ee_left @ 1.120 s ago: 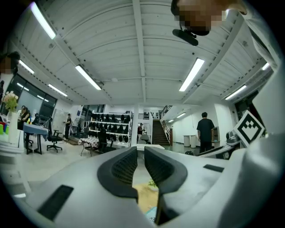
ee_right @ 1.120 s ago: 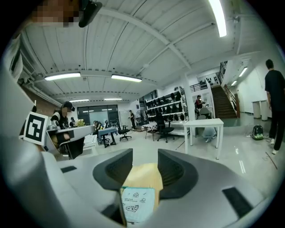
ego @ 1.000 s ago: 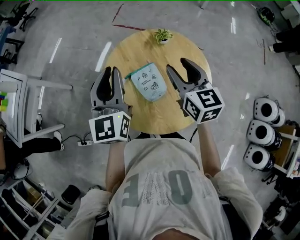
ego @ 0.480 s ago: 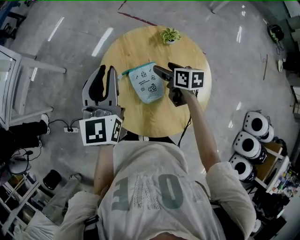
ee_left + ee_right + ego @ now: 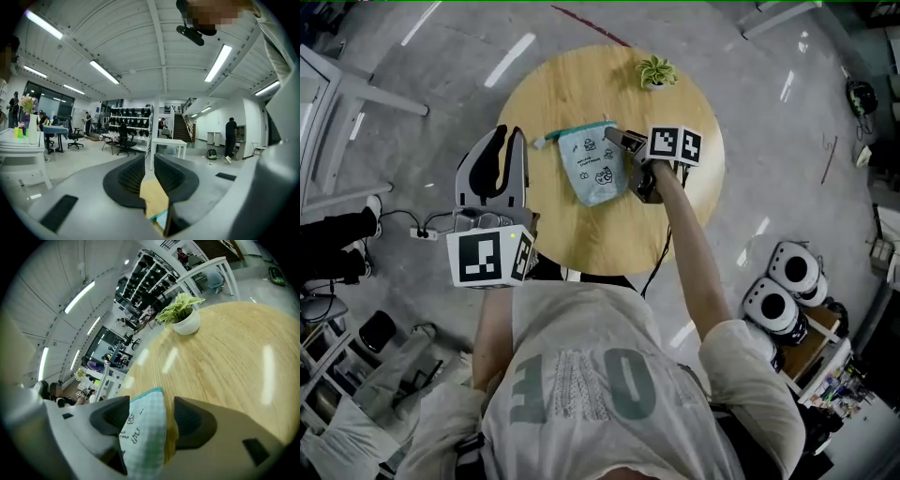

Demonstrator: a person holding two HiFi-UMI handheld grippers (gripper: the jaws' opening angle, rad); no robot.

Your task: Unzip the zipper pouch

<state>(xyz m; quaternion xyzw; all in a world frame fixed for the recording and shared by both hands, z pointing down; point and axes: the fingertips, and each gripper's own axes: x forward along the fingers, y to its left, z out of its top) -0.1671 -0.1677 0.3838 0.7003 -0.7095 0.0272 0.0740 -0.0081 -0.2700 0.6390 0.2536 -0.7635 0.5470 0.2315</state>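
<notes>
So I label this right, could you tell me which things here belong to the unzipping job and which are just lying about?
Job: pouch; right gripper, jaws closing around the pouch; left gripper; table under it.
Lying about: potted plant.

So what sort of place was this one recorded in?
Probably a big open-plan lab or workshop hall, not a home: bare concrete floor, shelving racks full of dark gear, office chairs at desks, and a staircase at the back.
</notes>
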